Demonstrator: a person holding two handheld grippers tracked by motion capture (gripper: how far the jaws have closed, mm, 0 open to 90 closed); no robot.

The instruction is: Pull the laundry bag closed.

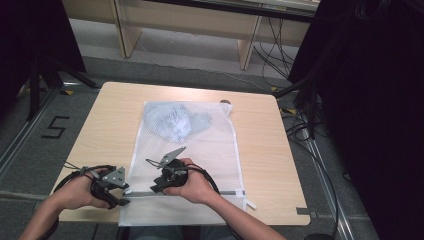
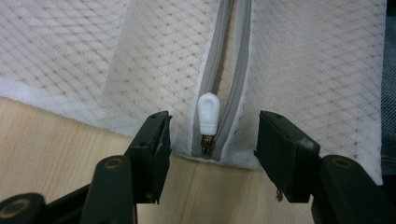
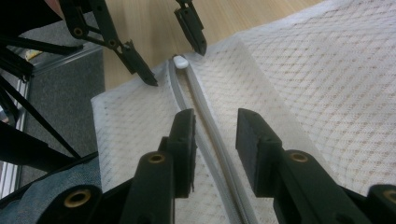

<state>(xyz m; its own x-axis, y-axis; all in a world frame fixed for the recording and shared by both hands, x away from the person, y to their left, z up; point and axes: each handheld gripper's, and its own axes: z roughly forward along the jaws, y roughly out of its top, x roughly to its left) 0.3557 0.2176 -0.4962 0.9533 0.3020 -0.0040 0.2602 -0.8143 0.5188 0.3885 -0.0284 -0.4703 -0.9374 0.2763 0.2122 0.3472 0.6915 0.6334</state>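
Left hand-held gripper (image 2: 212,140) spread around the white zipper pull (image 2: 208,115); right hand-held gripper (image 3: 215,126) spread astride the zipper (image 3: 205,122)

Tabletop (image 1: 95,125): pale wood, rounded corners. White mesh laundry bag (image 1: 210,150) flat at centre, running from 12 to 6 o'clock, overhanging the 6 o'clock edge; grey zipper (image 1: 220,193) near that end.

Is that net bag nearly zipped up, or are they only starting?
Only starting, it seems. Done: a bluish garment already lies inside the mesh bag. In hand: the left gripper, open, straddles the white zipper pull; the right gripper is open over the zipper. Left: the zipper looks open.
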